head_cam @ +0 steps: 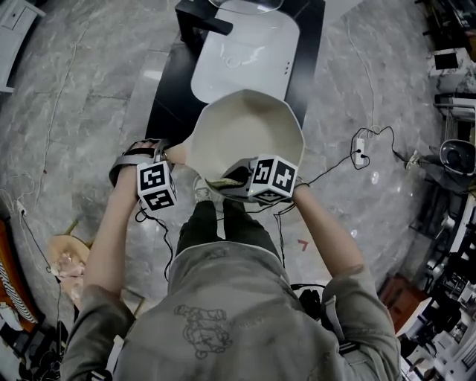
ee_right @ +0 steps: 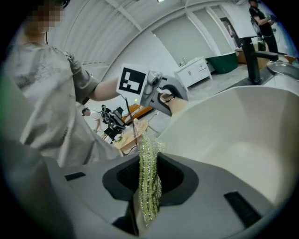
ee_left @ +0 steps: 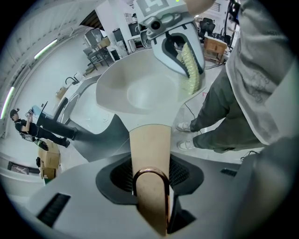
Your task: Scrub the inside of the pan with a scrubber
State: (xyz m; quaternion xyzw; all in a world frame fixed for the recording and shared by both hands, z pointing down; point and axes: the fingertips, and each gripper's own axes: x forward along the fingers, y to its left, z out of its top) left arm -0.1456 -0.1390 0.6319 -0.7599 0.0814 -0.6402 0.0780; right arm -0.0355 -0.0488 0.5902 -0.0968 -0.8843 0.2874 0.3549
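Your left tool (ee_left: 150,184) is clamped on the pan's tan handle (ee_left: 149,144). Your right tool (ee_right: 148,179) pinches the yellow-green scrubber (ee_right: 149,154) at the white pan's (head_cam: 245,126) near rim. The pan hangs above the grey marble floor (head_cam: 82,89), before a black surface (head_cam: 165,93) with a white sink (head_cam: 245,45).

Left claw (ee_left: 150,198) clamps pan handle (ee_left: 149,147)

This is a large open lab or test hall. A polished grey stone floor (head_cam: 82,97) carries a cabled power strip (head_cam: 359,149), racks of equipment (head_cam: 455,74) line its right edge, and a freestanding black worktop (head_cam: 165,97) with a white sink (head_cam: 245,52) and black faucet (head_cam: 199,18) stands mid-floor. The gripper views show a vaulted white ceiling (ee_right: 117,28), light strips (ee_left: 44,49), cardboard boxes (ee_left: 46,161) and a white cabinet (ee_right: 194,70).
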